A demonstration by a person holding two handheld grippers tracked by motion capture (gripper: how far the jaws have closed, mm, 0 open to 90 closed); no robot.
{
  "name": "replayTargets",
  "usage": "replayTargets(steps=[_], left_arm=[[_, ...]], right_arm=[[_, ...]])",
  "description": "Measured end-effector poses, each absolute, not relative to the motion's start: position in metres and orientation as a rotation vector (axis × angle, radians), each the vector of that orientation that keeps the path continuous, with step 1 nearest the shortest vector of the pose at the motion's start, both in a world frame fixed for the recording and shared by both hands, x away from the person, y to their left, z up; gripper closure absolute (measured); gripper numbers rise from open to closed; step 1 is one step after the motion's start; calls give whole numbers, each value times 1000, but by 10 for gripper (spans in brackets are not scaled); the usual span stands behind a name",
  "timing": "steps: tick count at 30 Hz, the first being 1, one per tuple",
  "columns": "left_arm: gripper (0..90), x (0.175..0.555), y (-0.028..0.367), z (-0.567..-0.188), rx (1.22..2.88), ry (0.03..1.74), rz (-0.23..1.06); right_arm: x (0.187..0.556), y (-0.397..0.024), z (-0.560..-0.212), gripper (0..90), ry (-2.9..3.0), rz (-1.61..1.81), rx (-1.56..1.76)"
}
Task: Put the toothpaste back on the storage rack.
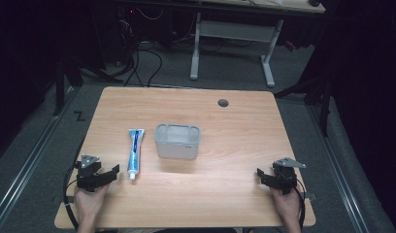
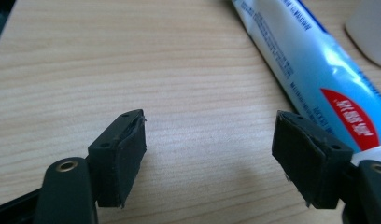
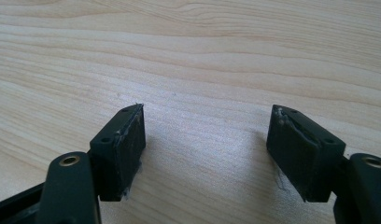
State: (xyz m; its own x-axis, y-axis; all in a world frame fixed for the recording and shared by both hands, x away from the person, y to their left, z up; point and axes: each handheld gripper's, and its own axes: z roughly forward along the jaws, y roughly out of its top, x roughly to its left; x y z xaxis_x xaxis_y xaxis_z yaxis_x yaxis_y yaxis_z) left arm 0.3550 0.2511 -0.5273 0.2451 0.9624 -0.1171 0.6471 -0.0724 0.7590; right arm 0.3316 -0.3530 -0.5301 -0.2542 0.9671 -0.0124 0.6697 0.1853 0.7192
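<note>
Nothing picked up yet: your left gripper point(image 1: 108, 173) rests with jaws wide apart, empty, just beside the toothpaste tube point(image 1: 134, 153), which lies flat on the table point(image 1: 235, 194) left of the clear plastic bin point(image 1: 177, 141). Your right gripper point(image 1: 262, 175) waits well apart, jaws spread too.

This looks like a lab or test room rather than a home. A bare wooden bench point(image 1: 186, 194) with a round cable hole point(image 1: 223, 103) at its far edge stands on grey carpet point(image 1: 235, 73). Metal rails point(image 1: 31, 160) run along the floor on its left and right sides. Beyond it, at the far end, a tangle of black cables point(image 1: 138, 58) lies on the floor beside the white metal legs of a second desk point(image 1: 232, 29). The surroundings are dark, with light only on the bench.
</note>
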Motion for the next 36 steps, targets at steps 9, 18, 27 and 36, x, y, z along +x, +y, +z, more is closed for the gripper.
replayTargets(steps=[9,18,27,36], left_arm=[[281,345,252,-516,1789,1462,572],[308,333,255,-511,1745,1445,540],[324,326,247,-509,1774,1410,514],[319,322,238,-504,1808,1387,462]], right_arm=[[331,-353,-530,282,1995,836,1531],[331,-353,-530,282,1996,836,1529],[331,-353,-530,282,1996,835,1527],[331,-353,-530,281,1996,836,1529]])
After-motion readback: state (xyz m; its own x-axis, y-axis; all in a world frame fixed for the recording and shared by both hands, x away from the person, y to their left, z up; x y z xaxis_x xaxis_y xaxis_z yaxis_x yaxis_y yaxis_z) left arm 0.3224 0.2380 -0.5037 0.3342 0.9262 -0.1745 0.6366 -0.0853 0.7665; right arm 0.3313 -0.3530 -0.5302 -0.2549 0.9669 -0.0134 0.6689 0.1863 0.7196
